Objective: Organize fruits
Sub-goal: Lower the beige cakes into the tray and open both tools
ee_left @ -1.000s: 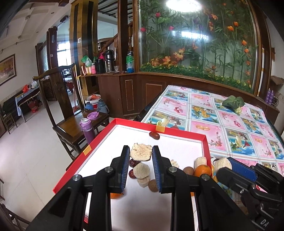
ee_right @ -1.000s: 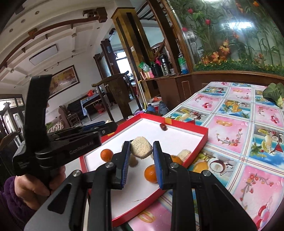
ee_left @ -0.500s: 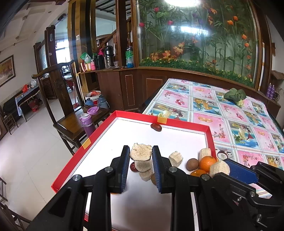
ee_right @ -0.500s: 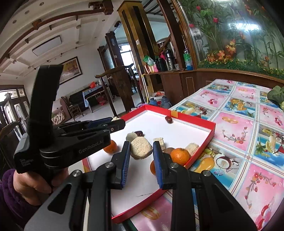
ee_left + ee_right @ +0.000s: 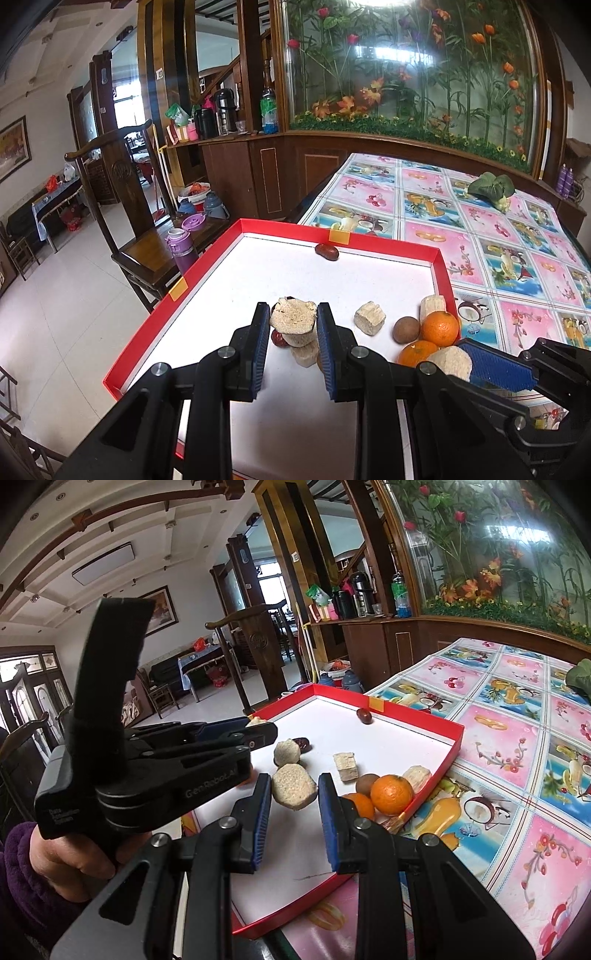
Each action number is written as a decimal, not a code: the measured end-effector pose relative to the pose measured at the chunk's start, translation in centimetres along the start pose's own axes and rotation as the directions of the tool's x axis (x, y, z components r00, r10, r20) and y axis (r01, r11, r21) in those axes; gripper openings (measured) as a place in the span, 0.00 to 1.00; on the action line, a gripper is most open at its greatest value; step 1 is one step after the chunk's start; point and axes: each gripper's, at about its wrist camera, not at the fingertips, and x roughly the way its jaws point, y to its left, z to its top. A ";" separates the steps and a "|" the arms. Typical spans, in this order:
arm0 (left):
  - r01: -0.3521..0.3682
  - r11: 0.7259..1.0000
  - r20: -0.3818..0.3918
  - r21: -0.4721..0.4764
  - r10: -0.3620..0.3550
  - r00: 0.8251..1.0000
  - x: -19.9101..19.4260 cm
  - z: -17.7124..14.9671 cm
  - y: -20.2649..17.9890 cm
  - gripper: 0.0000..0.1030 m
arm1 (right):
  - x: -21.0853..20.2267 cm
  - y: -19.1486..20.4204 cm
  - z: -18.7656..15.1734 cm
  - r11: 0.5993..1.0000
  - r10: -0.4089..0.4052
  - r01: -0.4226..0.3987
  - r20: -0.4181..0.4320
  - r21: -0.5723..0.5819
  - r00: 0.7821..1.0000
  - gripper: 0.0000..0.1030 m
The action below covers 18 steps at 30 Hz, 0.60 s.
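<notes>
- Fruit-patterned tablecloth [image 5: 458, 229] beneath a red-rimmed white tray [image 5: 402, 248]; flower-filled glass partition [image 5: 406, 66] behind, wooden chair [image 5: 122, 206] left of the table.
- Left gripper [image 5: 293, 320] clamped on a tan puffed cake [image 5: 293, 316], held above the tray over similar pieces.
- Right gripper [image 5: 294, 794] clamped on another tan cake [image 5: 293, 791], also over the tray.
- Two oranges [image 5: 439, 328] and a small brown fruit [image 5: 405, 329] clustered by the tray's right wall.
- Lone red date [image 5: 327, 252] near the far rim.
</notes>
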 end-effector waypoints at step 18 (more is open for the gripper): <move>-0.016 1.000 -0.023 -0.017 0.016 1.000 0.7 -0.5 0.9 0.24 | 1.1 0.0 -0.3 1.000 -0.006 0.007 -0.056 0.019 0.998 0.27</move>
